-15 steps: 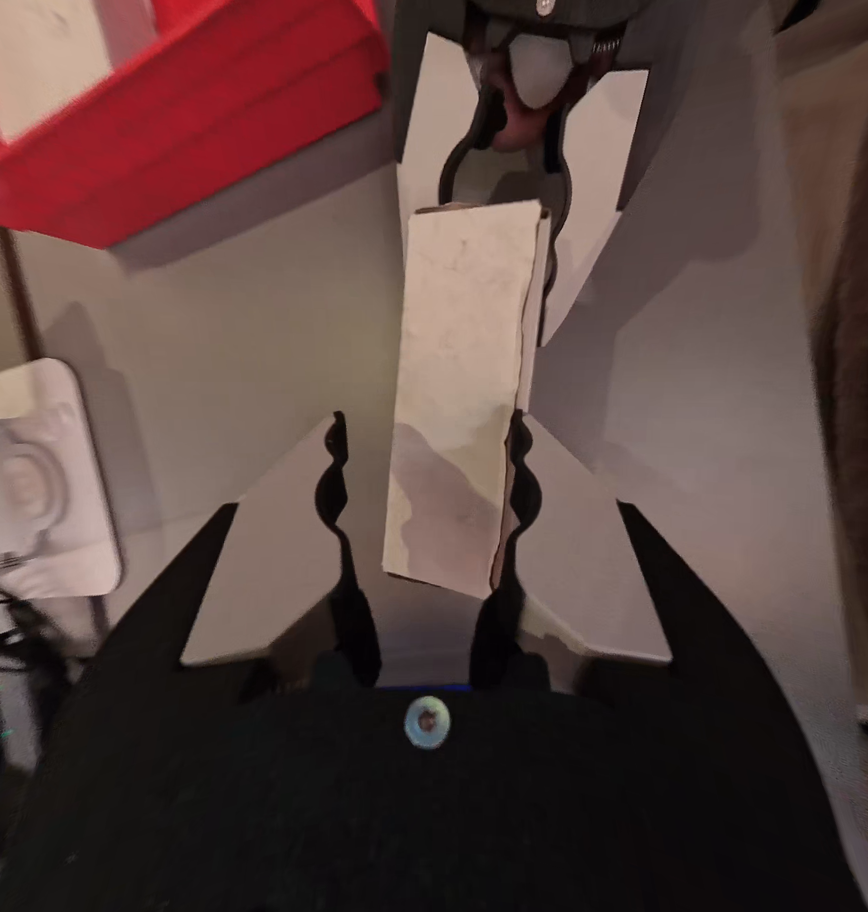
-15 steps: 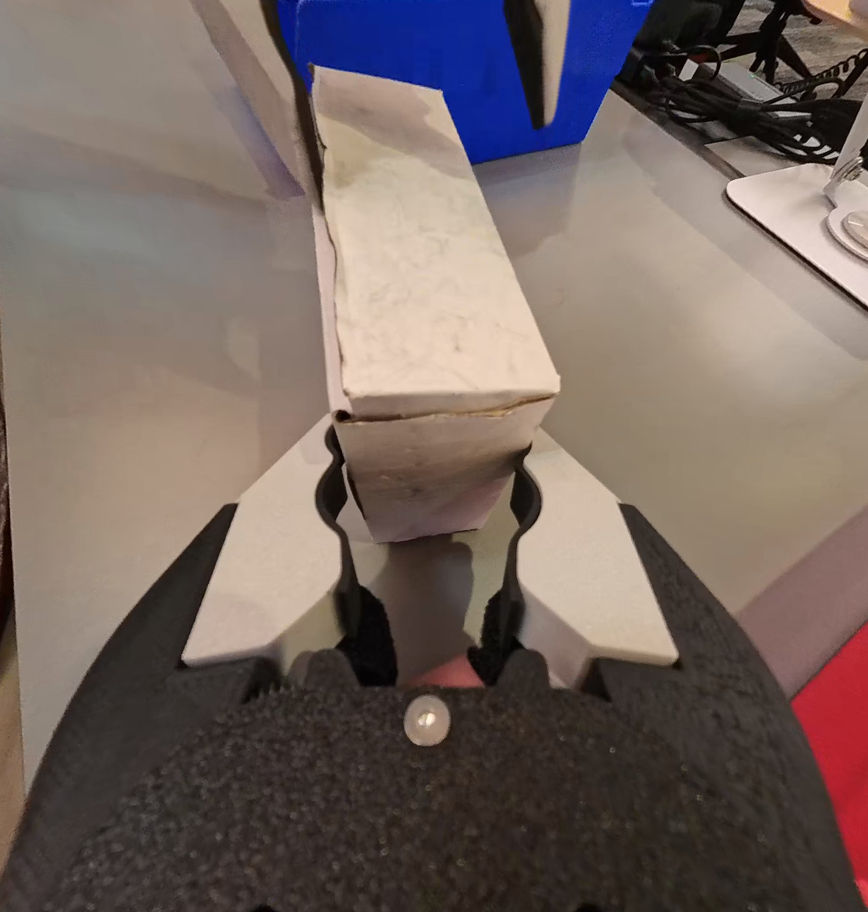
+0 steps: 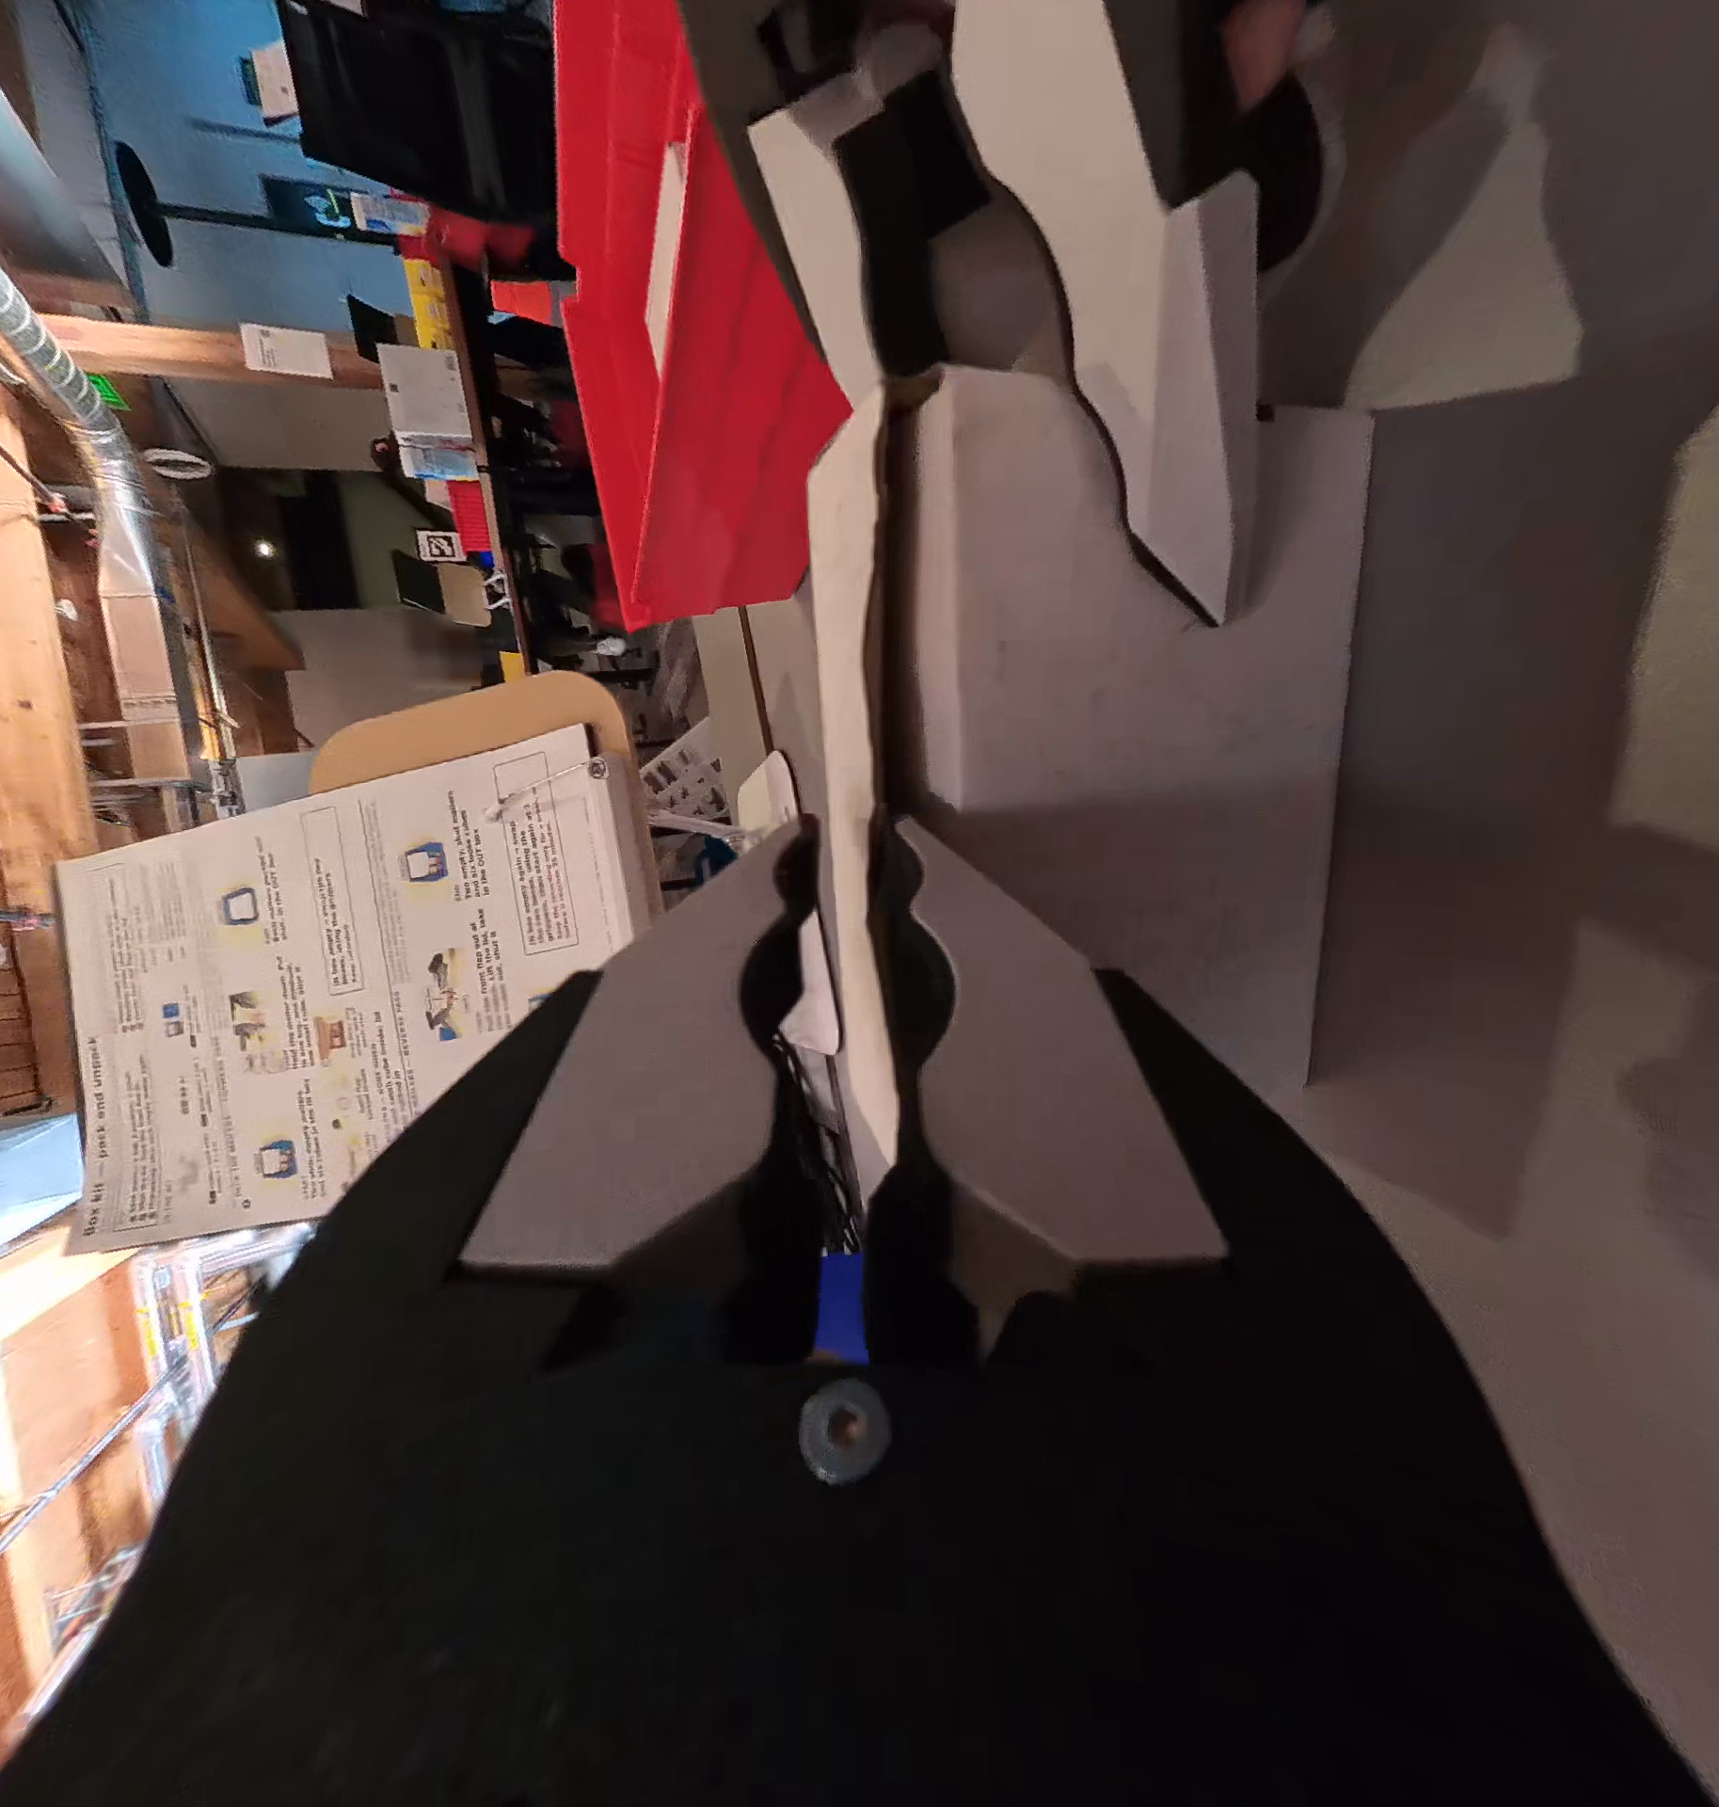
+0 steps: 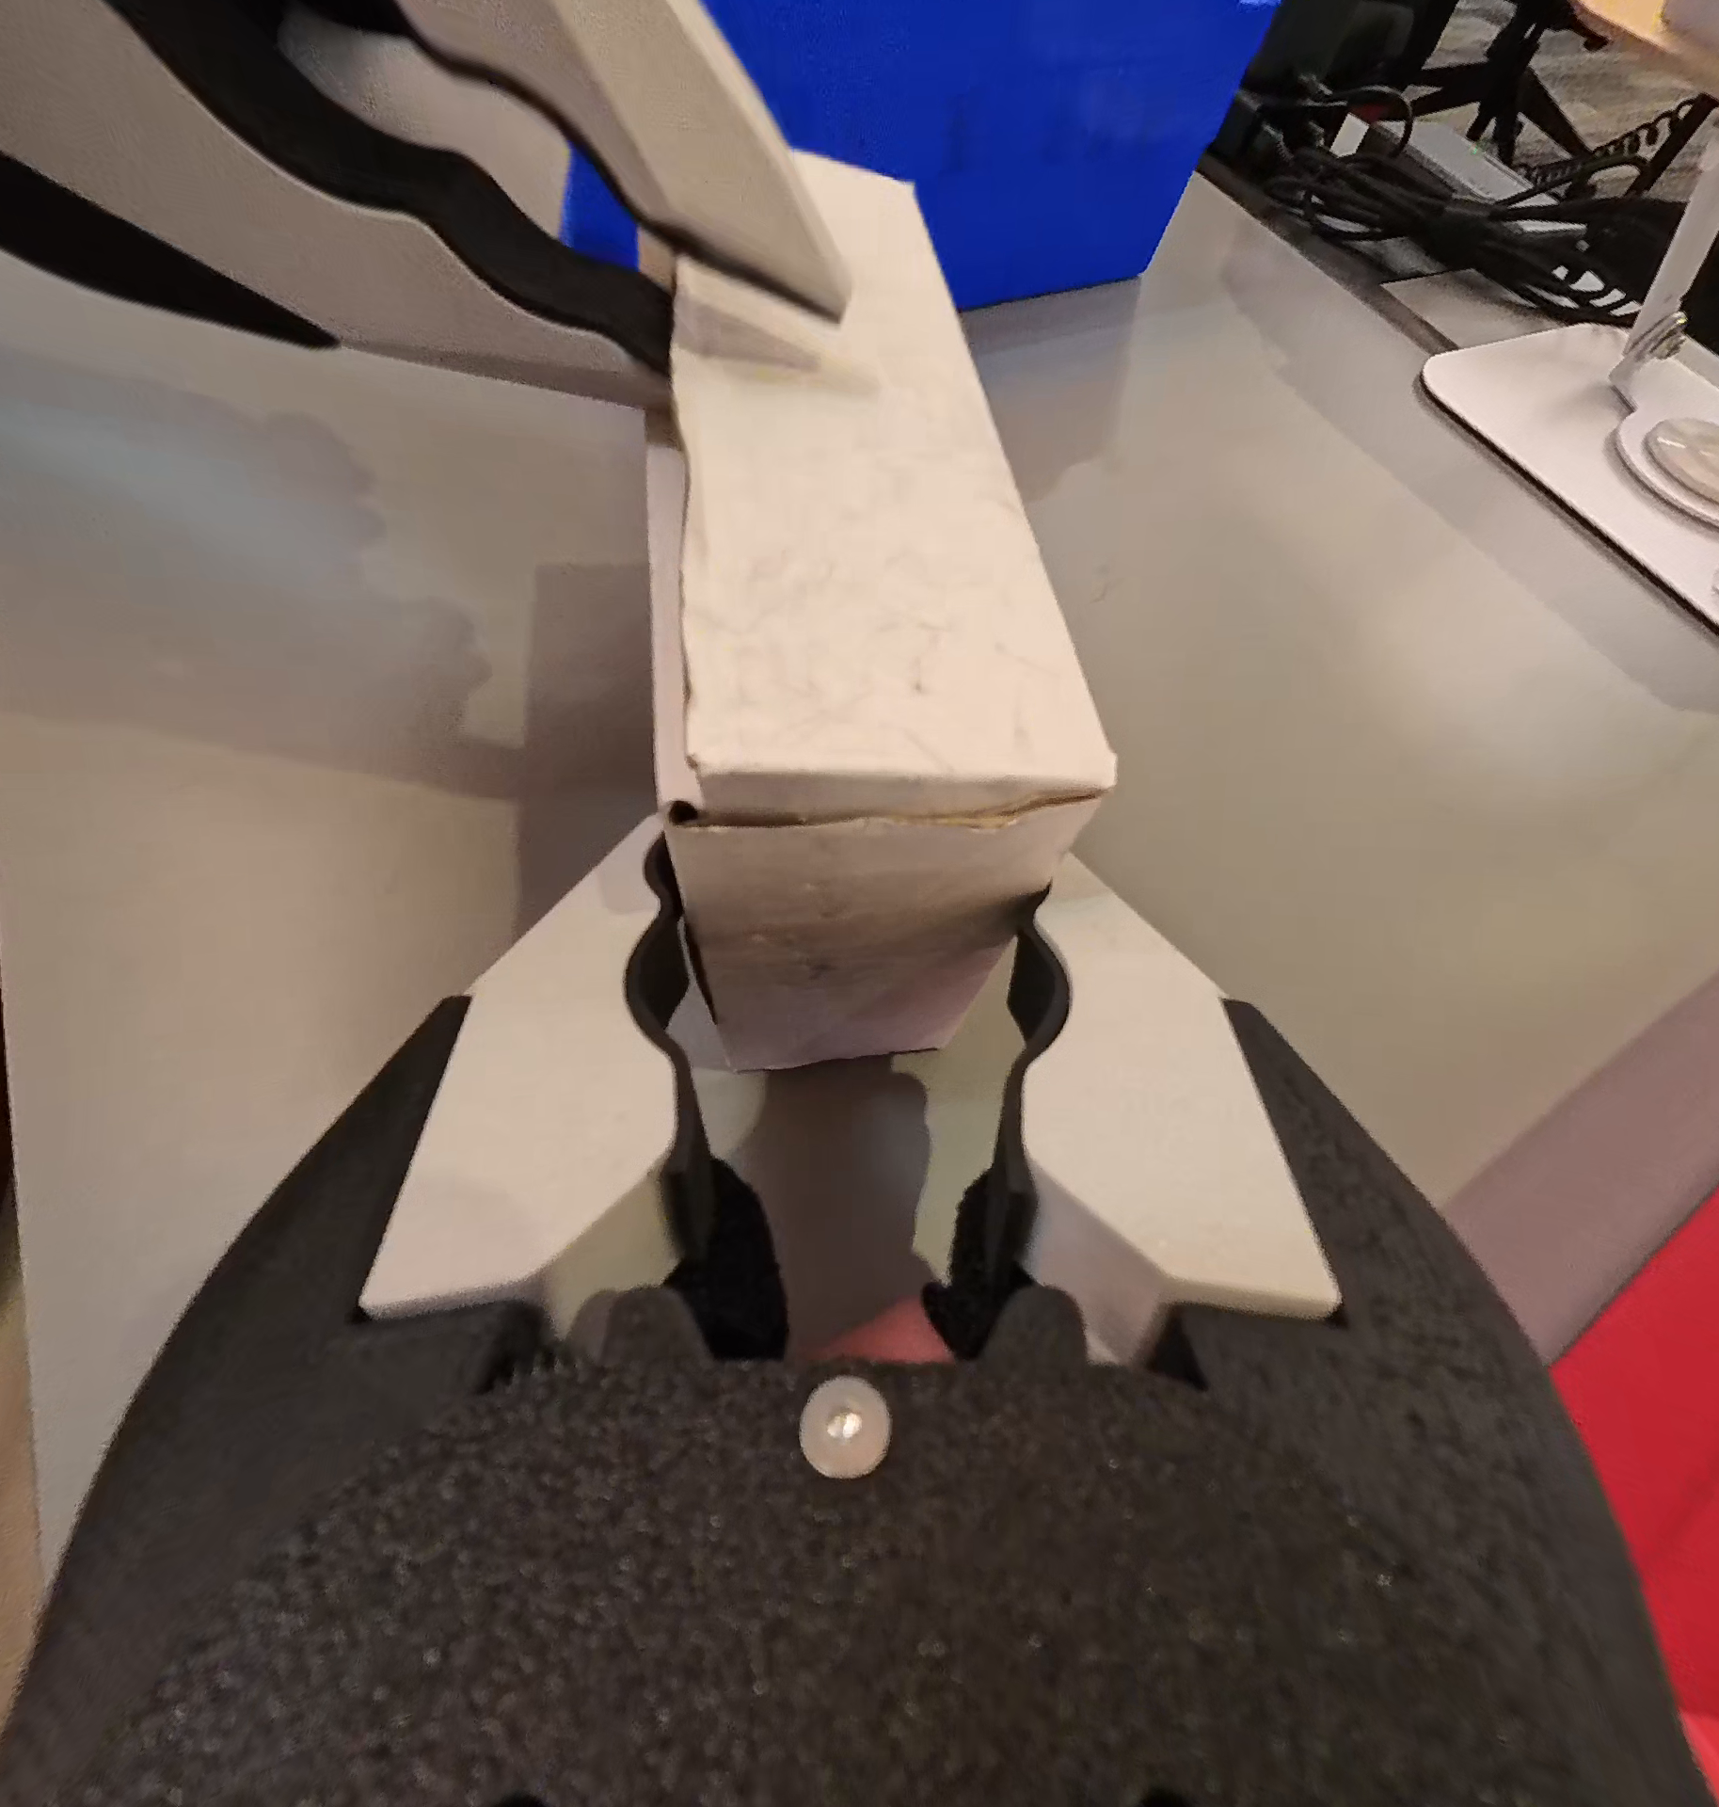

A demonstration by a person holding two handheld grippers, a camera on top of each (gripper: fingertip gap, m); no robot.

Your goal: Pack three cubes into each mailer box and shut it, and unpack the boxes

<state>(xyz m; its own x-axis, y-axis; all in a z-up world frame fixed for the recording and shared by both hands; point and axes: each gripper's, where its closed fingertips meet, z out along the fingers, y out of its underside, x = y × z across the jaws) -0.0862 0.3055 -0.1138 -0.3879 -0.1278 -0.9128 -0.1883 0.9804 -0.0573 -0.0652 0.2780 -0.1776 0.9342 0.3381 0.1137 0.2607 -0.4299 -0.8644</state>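
white mailer box (image 4: 865,626) lid closed, off the grey table (image 4: 1324,684), held at both ends. right gripper (image 4: 850,939) jaws clamp its near end. left gripper (image 3: 850,880) rolled sideways, jaws pinched on the box's thin side flap (image 3: 847,684). blue bin (image 4: 1012,127) behind, red bin (image 3: 708,391) alongside.

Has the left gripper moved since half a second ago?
Yes. The left gripper has rolled sideways: the red bin, formerly upper left, now stands on end up the frame, and the room beyond shows. It grips the mailer box by an edge.
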